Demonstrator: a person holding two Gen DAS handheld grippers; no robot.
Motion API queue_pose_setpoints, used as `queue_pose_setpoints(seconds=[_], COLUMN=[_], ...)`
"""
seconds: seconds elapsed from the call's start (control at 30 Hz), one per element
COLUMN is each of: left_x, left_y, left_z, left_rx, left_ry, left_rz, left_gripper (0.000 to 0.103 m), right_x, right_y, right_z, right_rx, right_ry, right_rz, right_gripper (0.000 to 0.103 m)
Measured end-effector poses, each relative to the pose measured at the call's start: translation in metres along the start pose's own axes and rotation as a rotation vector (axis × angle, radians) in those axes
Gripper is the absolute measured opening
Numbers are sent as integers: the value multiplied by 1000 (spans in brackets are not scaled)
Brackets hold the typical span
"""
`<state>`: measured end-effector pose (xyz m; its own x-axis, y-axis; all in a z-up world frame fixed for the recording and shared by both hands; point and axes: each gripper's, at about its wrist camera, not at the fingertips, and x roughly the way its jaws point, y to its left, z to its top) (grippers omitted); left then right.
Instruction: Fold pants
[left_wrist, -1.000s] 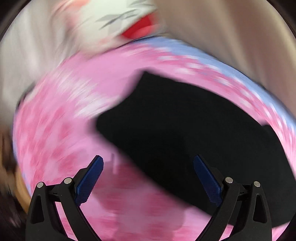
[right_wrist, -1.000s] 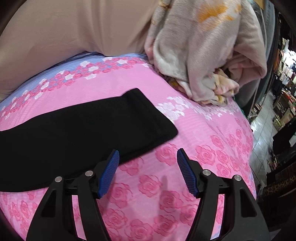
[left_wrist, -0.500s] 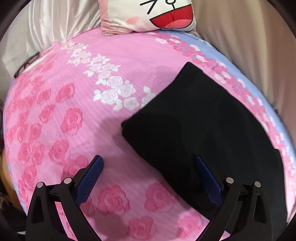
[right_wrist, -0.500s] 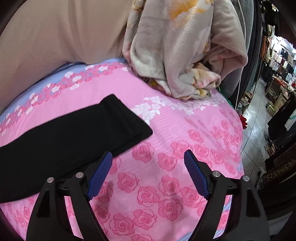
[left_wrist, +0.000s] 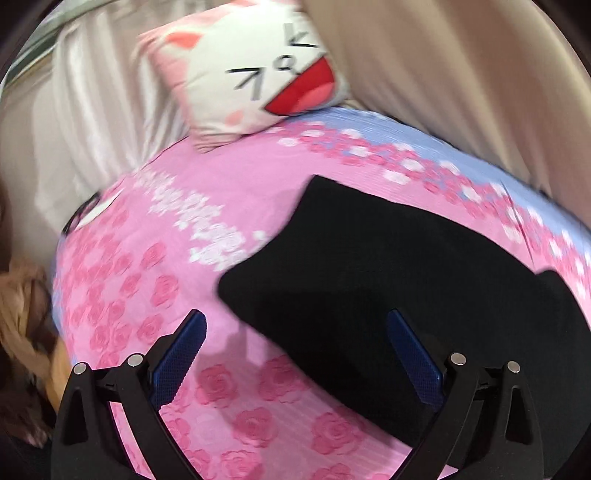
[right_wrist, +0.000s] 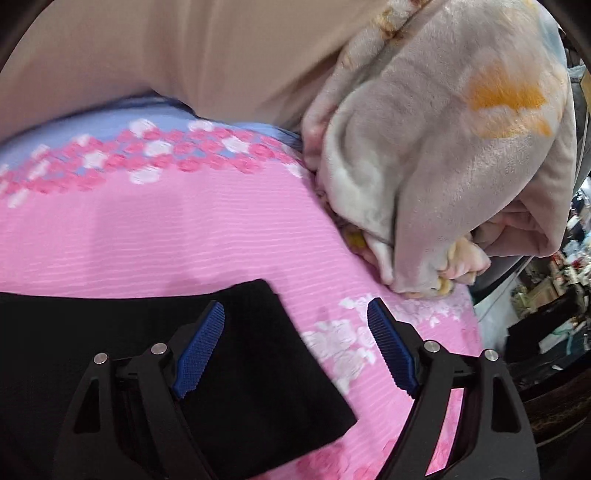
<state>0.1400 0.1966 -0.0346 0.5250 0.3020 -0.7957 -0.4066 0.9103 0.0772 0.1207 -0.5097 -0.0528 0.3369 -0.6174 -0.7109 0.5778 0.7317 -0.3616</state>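
Black pants (left_wrist: 399, 295) lie flat on a pink rose-print bedsheet (left_wrist: 155, 280). In the left wrist view their near corner sits between and just ahead of my open, empty left gripper (left_wrist: 295, 321). In the right wrist view the other end of the pants (right_wrist: 258, 354) lies under my open, empty right gripper (right_wrist: 295, 314), its end edge between the blue pads. Neither gripper touches the cloth as far as I can see.
A cartoon cat pillow (left_wrist: 251, 74) leans at the head of the bed. A bunched beige blanket (right_wrist: 443, 147) sits on the bed's far right. A beige curtain or wall (right_wrist: 184, 48) runs behind. The bed edge and room floor show at right (right_wrist: 535, 332).
The left view has swung so the pants corner sits closer between the fingers. The right gripper has moved forward and left over the pants end; before it was short of it.
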Motion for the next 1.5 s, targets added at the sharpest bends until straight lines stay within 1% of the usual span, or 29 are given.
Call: queue_pose_setpoints(seconds=[0.03, 0.07, 0.1, 0.13, 0.2, 0.23, 0.3, 0.33, 0.37, 0.4, 0.5, 0.57, 0.6, 0.67, 0.77, 0.83, 1.0, 1.13, 1.2, 1.27, 1.5], left_x=[2, 4, 6, 9, 12, 11, 8, 7, 7, 10, 32, 54, 62, 70, 78, 80, 79, 66, 58, 50, 16], left_y=[-9, -15, -20, -26, -37, -44, -59, -69, -76, -84, -109, -119, -121, -118, -115, -113, -116, -115, -113, -109, -96], left_z=[0, 1, 1, 2, 2, 2, 6, 10, 11, 14, 23, 28, 30, 36, 42, 43, 44, 41, 37, 34, 20], left_rx=[20, 30, 40, 48, 61, 74, 99, 114, 126, 143, 194, 213, 208, 170, 163, 164, 190, 206, 215, 215, 201], left_ry=[8, 13, 19, 26, 35, 31, 12, -3, -10, -12, 0, 42, 59, 60, 69, 63, 32, 9, -9, -13, -35], left_rz=[-9, -11, -12, -18, -33, -47, -61, -75, -81, -80, -58, -40, -41, -61, -80, -86, -66, -42, -34, -48, -105], left_gripper=[97, 97, 97, 97, 97, 97, 97, 97, 97, 97, 97, 97, 98, 98, 98, 98, 98, 98, 98, 98, 98], right_x=[10, 16, 17, 18, 20, 20, 14, 5, -5, -21, -52, -61, -64, -65, -63, -64, -66, -72, -78, -83, -98], right_y=[-2, -6, -11, -15, -21, -21, -21, -20, -17, -12, 9, 21, 27, 32, 33, 36, 41, 35, 30, 25, 0], right_z=[-1, -3, -4, -5, -7, -9, -9, -9, -9, -8, -7, -9, -11, -16, -20, -23, -33, -42, -48, -53, -74], right_rx=[5, 24, 40, 52, 82, 91, 103, 110, 111, 107, 57, 26, 10, 7, 46, 54, 72, 97, 108, 119, 189], right_ry=[31, 39, 31, 29, 28, 26, 17, -2, -21, -56, -101, -102, -100, -90, -68, -68, -49, -45, -51, -55, -63], right_rz=[45, 92, 87, 69, 62, 61, 51, 37, 37, 65, 149, 159, 152, 155, 201, 197, 193, 195, 188, 184, 202], right_gripper=[64, 50, 56, 59, 71, 72, 72, 70, 66, 66, 66, 67, 67, 67, 67, 67, 67, 68, 72, 74, 75])
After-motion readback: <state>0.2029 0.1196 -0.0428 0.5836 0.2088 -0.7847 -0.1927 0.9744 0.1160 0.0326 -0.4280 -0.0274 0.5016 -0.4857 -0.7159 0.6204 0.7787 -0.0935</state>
